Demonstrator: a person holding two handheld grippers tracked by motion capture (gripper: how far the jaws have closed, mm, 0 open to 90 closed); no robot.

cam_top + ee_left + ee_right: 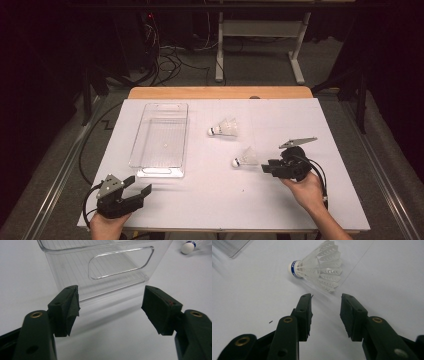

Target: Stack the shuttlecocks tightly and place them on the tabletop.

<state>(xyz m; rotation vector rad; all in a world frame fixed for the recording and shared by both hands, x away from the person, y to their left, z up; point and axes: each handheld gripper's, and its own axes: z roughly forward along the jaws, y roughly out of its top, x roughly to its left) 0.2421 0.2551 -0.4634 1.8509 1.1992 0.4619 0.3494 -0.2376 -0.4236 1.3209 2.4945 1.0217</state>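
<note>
Right gripper (325, 312), jaws parted and empty, is nearing one shuttlecock (319, 265); clear bin (161, 140) is sitting empty, left gripper (110, 307) waiting open

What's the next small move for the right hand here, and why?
Probably ease the right tongs forward around the near shuttlecock. It lies on its side just ahead of the open jaws, untouched, with its feathered skirt toward them. The clear bin stands empty farther left.
</note>
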